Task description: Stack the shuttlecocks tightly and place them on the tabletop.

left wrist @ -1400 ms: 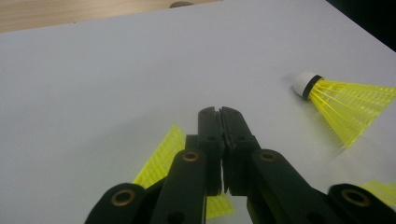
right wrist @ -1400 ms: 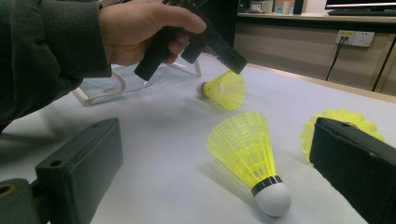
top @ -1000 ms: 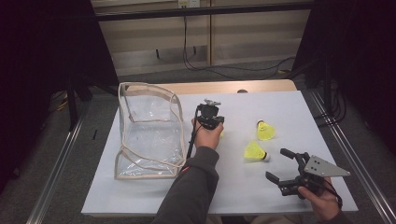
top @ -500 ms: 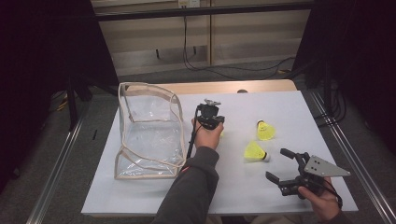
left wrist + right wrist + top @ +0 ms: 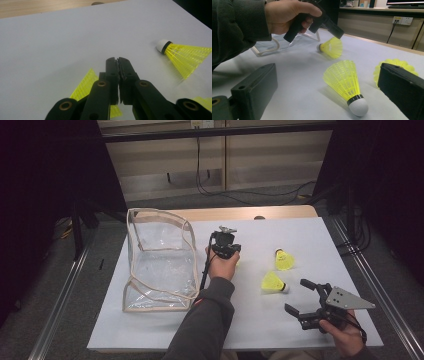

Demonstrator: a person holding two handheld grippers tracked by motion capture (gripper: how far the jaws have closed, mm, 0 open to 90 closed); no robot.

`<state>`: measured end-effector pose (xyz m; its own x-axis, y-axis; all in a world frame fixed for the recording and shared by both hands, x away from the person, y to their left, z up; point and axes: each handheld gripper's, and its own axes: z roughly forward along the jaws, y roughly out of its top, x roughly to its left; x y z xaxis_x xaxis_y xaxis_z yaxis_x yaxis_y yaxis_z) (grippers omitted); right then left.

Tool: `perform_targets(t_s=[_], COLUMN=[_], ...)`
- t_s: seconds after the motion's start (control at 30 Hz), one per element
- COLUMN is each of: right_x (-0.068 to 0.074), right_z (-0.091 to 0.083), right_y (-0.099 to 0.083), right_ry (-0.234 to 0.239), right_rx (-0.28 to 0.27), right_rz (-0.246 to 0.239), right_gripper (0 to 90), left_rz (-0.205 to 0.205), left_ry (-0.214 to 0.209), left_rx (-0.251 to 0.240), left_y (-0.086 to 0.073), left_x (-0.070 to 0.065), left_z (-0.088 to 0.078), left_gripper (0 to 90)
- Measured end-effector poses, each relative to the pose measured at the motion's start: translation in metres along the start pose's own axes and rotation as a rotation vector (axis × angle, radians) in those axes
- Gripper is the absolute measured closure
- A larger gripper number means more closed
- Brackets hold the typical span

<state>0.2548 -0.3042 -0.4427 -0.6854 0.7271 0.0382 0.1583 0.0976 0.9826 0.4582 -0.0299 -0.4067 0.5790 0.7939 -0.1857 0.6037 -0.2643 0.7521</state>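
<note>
High view: the left gripper (image 5: 226,246) pinches the skirt rim of a shuttlecock (image 5: 331,47), lifting it just off the table (image 5: 165,330), likely bound for the clear bag (image 5: 159,265) alongside. Gaping right gripper (image 5: 306,301) waits near another shuttlecock (image 5: 273,283).

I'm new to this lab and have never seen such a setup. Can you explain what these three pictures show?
A person works at a white table with a hand-held two-jaw gripper in each hand. One picture looks down from above; the other two come from cameras riding on the grippers. The left gripper is shut, its tip at the skirt of a yellow shuttlecock; whether it pinches it I cannot tell. The right gripper is open and empty. Two more shuttlecocks lie loose, beside a clear bag.
</note>
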Motion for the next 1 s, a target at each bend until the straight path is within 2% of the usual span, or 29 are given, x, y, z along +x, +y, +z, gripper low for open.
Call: perform_targets(t_s=[0.2, 0.3, 0.53, 0.6, 0.87, 0.93, 1.0], right_x=[0.000, 0.000, 0.000, 0.000, 0.000, 0.000, 0.000], right_z=[0.000, -0.001, 0.000, 0.000, 0.000, 0.000, 0.000], right_y=[0.000, 0.000, 0.000, 0.000, 0.000, 0.000, 0.000], right_ry=[0.000, 0.001, 0.004, 0.005, 0.003, 0.003, 0.003], right_rx=[0.000, 0.000, -0.001, -0.001, 0.002, 0.001, 0.001], right_rz=[-0.001, -0.001, -0.005, -0.003, -0.001, -0.005, -0.005], right_gripper=[2.1, 2.1, 2.2, 2.2, 2.2, 2.1, 2.2], left_rz=[0.004, 0.005, 0.001, -0.005, -0.015, -0.005, -0.003], left_ry=[-0.003, -0.004, -0.019, -0.022, -0.054, -0.062, -0.071], left_rx=[-0.002, -0.009, -0.019, -0.020, -0.023, -0.013, -0.024], left_y=[0.000, 0.000, 0.000, -0.001, -0.006, -0.007, -0.009], left_x=[-0.002, -0.004, -0.009, -0.010, -0.012, -0.014, -0.016], left_z=[-0.001, -0.002, -0.008, -0.009, -0.016, -0.019, -0.020], left_gripper=[83.1, 74.1, 63.2, 57.1, 43.7, 41.7, 39.5])
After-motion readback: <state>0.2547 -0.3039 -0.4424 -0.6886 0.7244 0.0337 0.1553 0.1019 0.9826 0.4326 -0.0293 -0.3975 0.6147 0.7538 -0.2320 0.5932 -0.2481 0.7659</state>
